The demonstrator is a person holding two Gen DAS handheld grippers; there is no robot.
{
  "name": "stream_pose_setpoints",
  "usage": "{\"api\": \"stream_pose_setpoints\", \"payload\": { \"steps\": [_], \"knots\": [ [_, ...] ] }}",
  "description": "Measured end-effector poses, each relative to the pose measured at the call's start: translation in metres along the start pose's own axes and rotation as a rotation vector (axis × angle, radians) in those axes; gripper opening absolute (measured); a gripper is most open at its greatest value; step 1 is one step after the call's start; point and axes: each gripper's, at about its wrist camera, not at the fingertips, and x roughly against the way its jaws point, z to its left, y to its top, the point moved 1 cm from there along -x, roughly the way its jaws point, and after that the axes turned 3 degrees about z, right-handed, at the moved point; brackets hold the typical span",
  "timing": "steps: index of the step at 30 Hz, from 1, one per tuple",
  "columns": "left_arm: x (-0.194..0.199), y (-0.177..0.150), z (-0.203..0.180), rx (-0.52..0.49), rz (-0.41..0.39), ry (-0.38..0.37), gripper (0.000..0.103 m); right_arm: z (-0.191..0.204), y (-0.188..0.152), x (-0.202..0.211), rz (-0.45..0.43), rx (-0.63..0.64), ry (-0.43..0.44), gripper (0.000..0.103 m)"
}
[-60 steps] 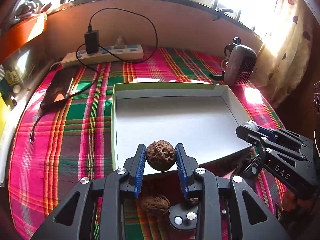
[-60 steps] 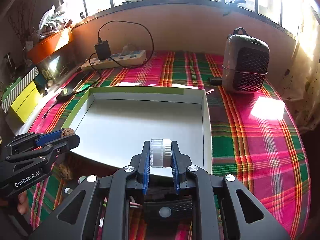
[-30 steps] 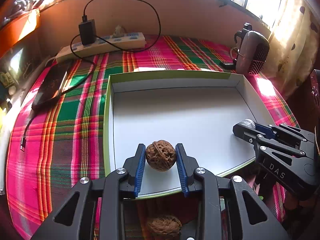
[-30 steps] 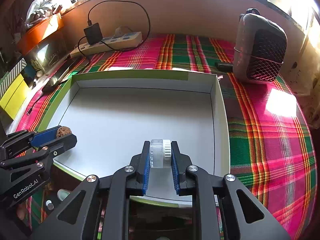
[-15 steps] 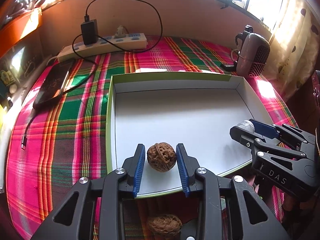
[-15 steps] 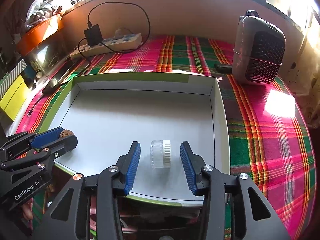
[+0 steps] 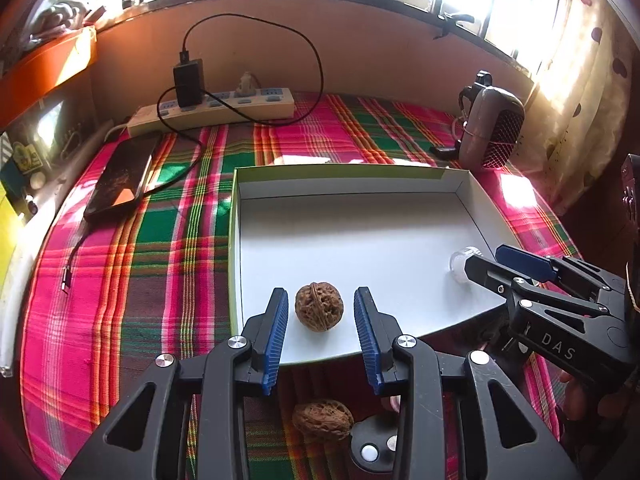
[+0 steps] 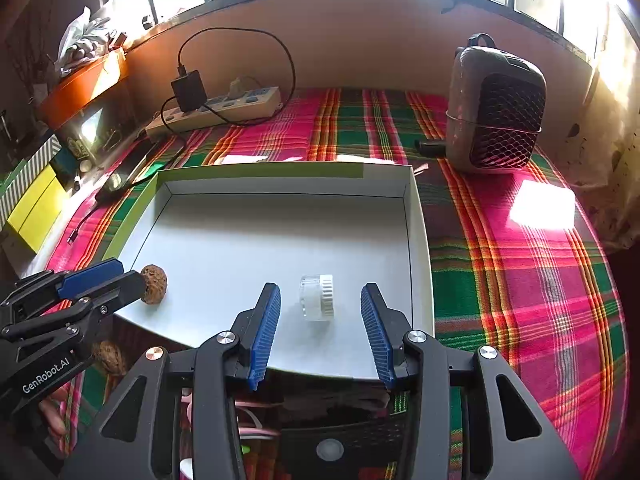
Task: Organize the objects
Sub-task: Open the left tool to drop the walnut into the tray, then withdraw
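- Plaid-clothed surface (image 8: pixel 520 280) under sunlit windows; white shallow box (image 8: pixel 280 184).
- Left gripper (image 7: pixel 320 320) jaws opening, brown walnut (image 7: pixel 319 306) loose between, in box.
- Right gripper (image 8: pixel 320 320) jaws apart around clear small jar (image 8: pixel 316 297).
- Left view only: second walnut (image 7: pixel 322 420) outside box.

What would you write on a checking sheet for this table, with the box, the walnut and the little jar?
Surface: plaid cloth, sunlit patches.
Job's things: walnut and small clear jar lie in the white box; second walnut outside it.
Clutter: phone, heater.
Grippers: left gripper opening, pads clear of the walnut; right gripper open around the jar, not touching.
Cables: charger cable loops from the power strip.
Surroundings: window, curtain.
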Motion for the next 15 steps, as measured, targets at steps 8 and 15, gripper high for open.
{"api": "stream_pose_setpoints", "payload": {
  "steps": [8, 15],
  "knots": [
    [0.027, -0.015, -0.001, -0.003, -0.049, 0.001, 0.032, -0.001, -0.011, 0.027, -0.049, -0.013, 0.0, 0.043],
    [0.045, -0.037, -0.002, -0.004, -0.06, -0.023, 0.032, 0.0, -0.031, 0.045, -0.072, -0.009, 0.005, 0.043]
  ]
}}
